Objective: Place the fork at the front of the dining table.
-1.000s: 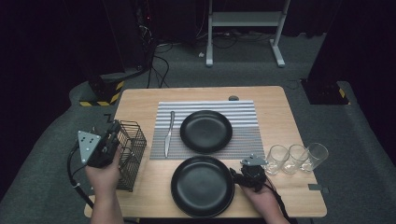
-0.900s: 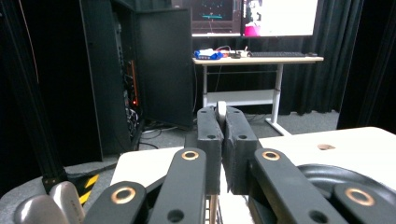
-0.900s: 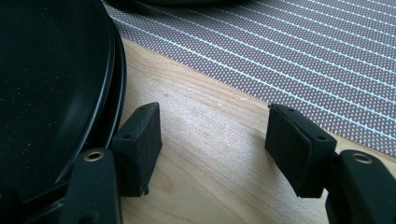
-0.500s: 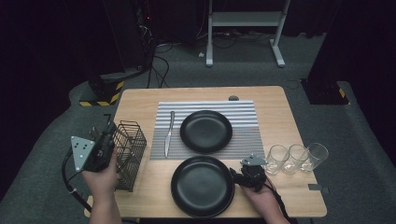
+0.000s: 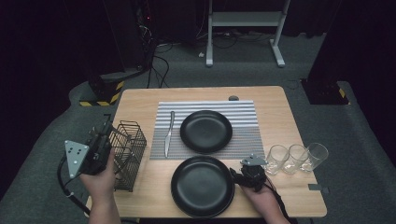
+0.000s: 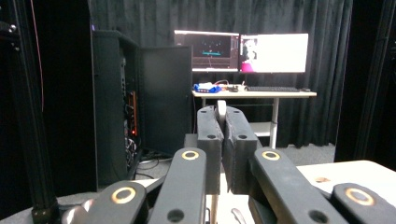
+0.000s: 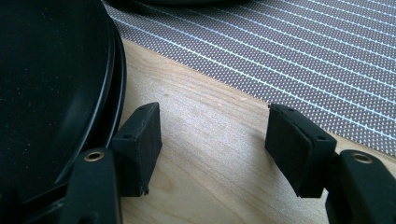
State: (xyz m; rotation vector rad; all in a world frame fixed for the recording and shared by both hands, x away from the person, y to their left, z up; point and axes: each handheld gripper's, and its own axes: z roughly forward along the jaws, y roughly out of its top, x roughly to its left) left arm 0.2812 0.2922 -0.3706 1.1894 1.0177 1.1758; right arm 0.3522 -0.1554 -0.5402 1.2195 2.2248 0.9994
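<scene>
Now the right gripper [image 5: 242, 178] sits low on the worktop [image 5: 280, 102], jaws apart, the near black plate [image 5: 202, 186] touching its left jaw. Left gripper [image 6: 222, 122], clamped on a thin pale utensil [image 6: 221, 110], hangs above the wire basket [image 5: 127, 150].
</scene>
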